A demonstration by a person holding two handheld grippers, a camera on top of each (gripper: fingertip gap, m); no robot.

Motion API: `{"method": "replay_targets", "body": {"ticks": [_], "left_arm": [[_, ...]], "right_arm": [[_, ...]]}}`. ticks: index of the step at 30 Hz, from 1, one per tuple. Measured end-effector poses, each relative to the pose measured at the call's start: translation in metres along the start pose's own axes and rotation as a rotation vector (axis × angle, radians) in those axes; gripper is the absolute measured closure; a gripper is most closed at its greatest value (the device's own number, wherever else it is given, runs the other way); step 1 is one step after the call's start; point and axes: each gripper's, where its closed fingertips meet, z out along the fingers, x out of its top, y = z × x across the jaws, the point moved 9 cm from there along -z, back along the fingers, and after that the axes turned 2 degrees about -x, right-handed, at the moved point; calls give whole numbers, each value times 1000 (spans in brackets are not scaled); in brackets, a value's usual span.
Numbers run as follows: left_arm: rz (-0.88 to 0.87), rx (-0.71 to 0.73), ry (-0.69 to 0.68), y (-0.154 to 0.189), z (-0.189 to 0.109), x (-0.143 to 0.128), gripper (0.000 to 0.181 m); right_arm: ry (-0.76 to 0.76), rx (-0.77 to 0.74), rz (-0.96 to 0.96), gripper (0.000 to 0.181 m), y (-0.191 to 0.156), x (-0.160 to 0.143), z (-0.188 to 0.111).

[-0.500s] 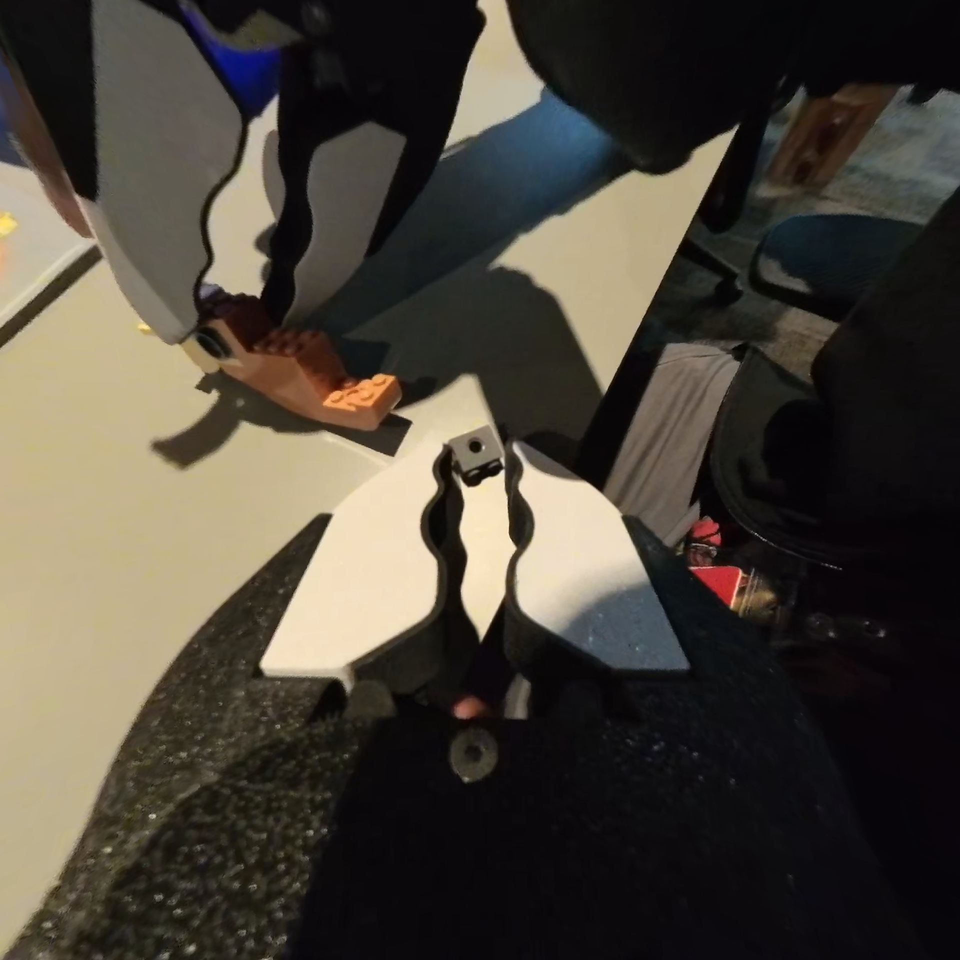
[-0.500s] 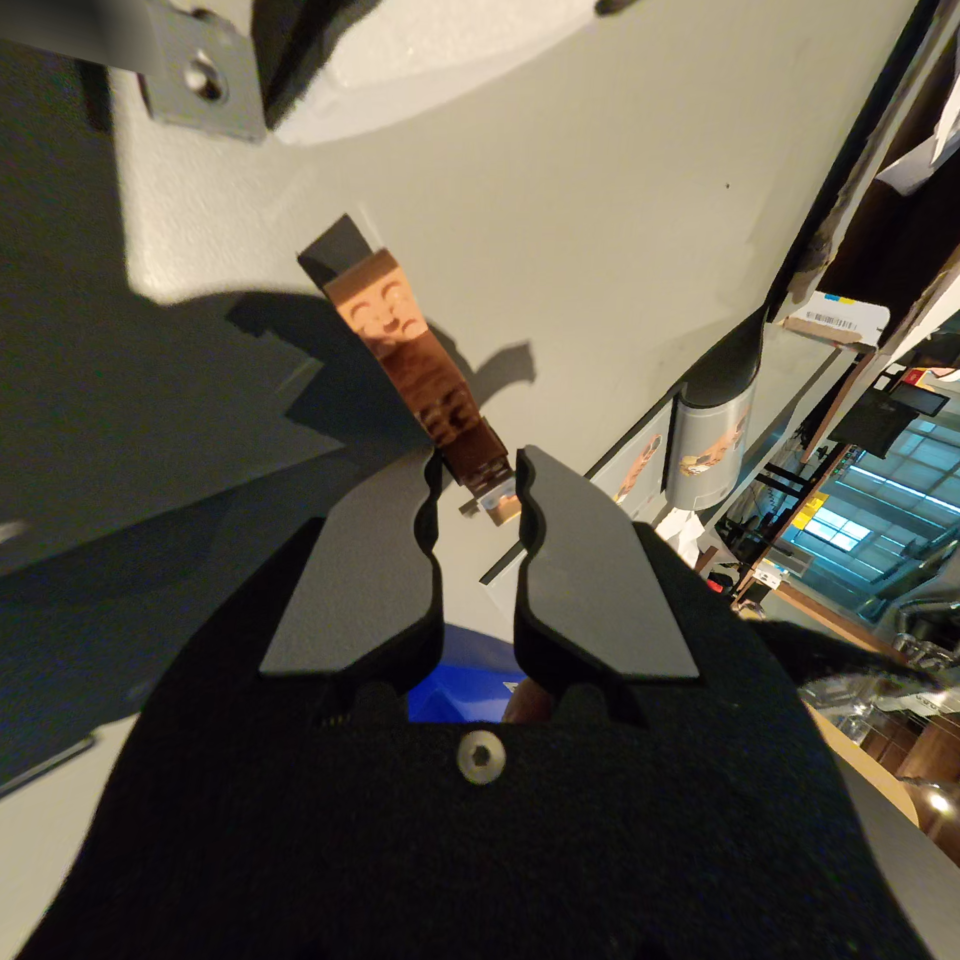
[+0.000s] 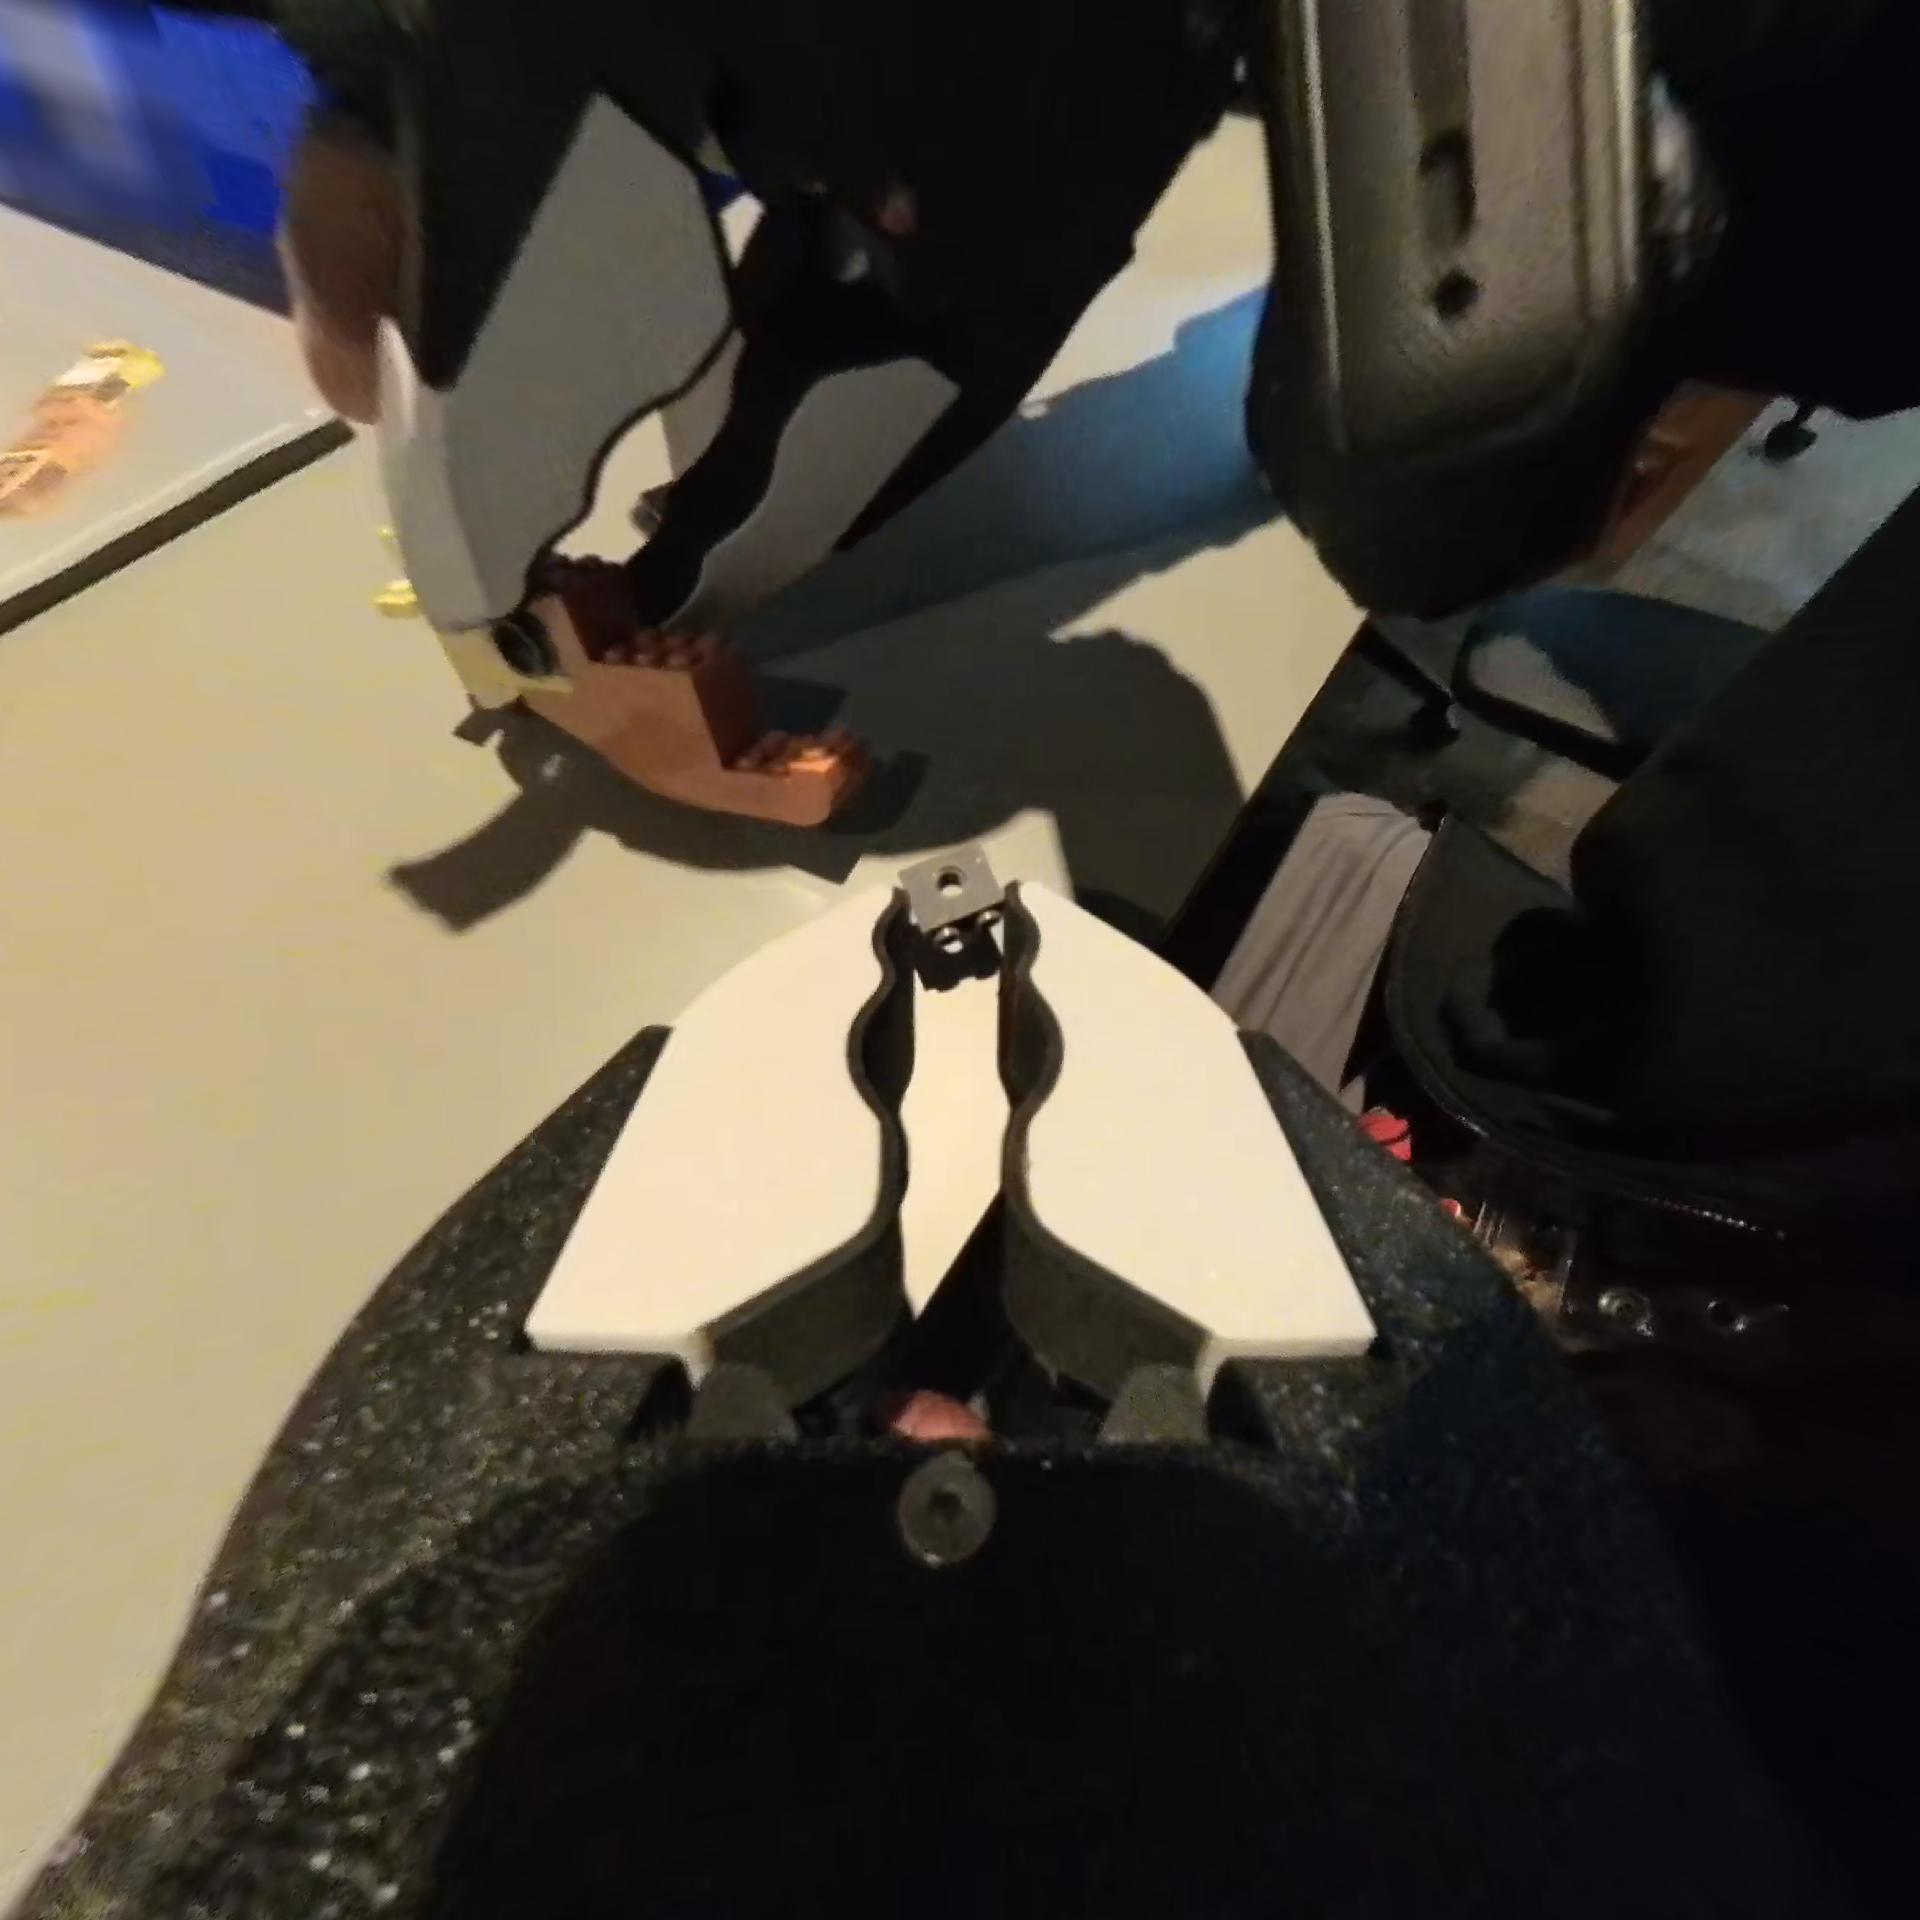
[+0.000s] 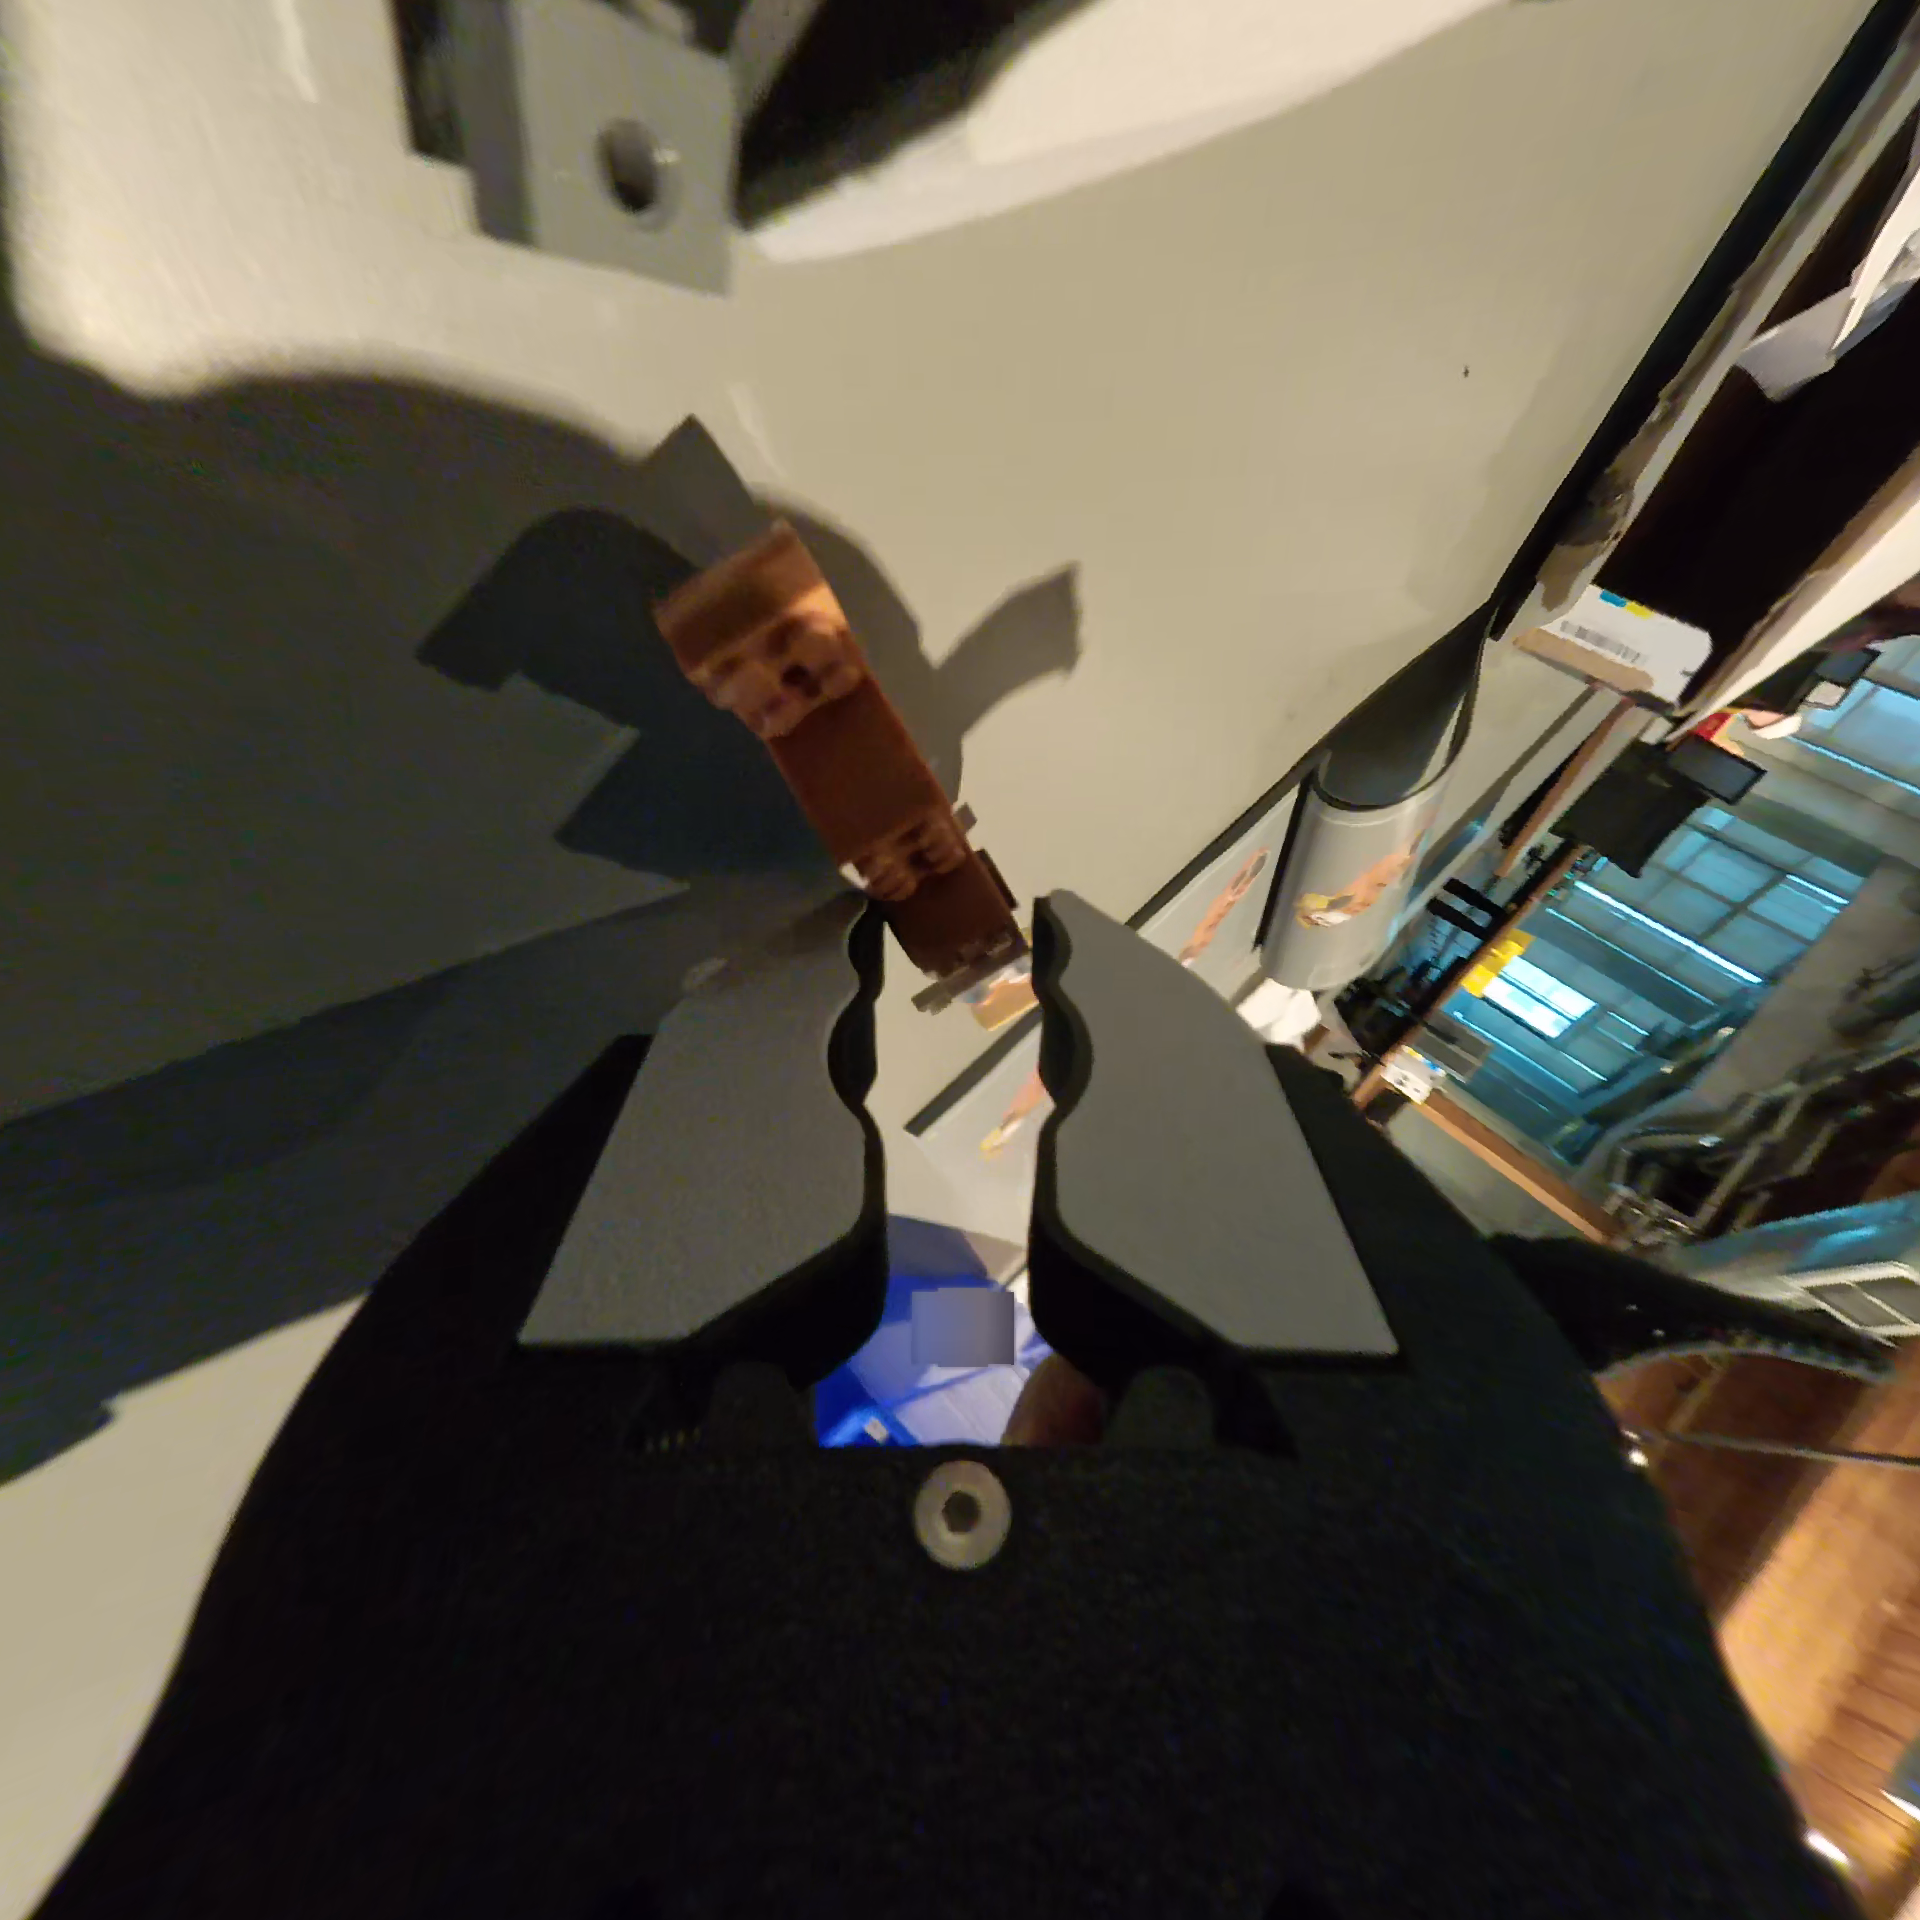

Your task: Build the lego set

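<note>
Left gripper [image 3: 951, 920]: jaws clenched on a small dark grey brick [image 3: 951, 896] at the very tips. The brick shows a round hole on its upper face and is held clear above the desk [image 3: 208, 935], near the desk's edge.

Right gripper [image 4: 956, 935]: jaws grasping the rear end of a brown lego assembly [image 4: 831, 769]. In the left wrist view the right gripper [image 3: 582, 592] comes down from the upper left, its pale fingers [image 3: 457, 540] closed around the dark brown, studded part of the assembly [image 3: 675, 707]. The assembly is tilted; its orange-brown front end points toward the left gripper and lies close to the desk surface, whether touching cannot be told. A tan part with a round black opening sits at the gripped end.

Relative position: the grey brick is near the front end of the assembly but apart from it. In the right wrist view the grey brick [image 4: 613, 166] appears at the top, beyond the assembly's far end.

Background: small yellow and brown pieces [image 3: 94, 384] lie blurred at the far left on an adjoining surface. A person's blue-clad leg [image 3: 1091, 457] shows beyond the desk.
</note>
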Motion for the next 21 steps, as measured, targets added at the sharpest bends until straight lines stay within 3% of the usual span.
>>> {"method": "replay_targets", "body": {"ticks": [15,21], "left_arm": [[-17,59,66,-7,-7,-3,165],[-38,63,135,-13,-19,-2,165]], "right_arm": [[-192,-51,-80,144,0,7,14],[-197,-71,-28,137,6,-5,-2]]}}
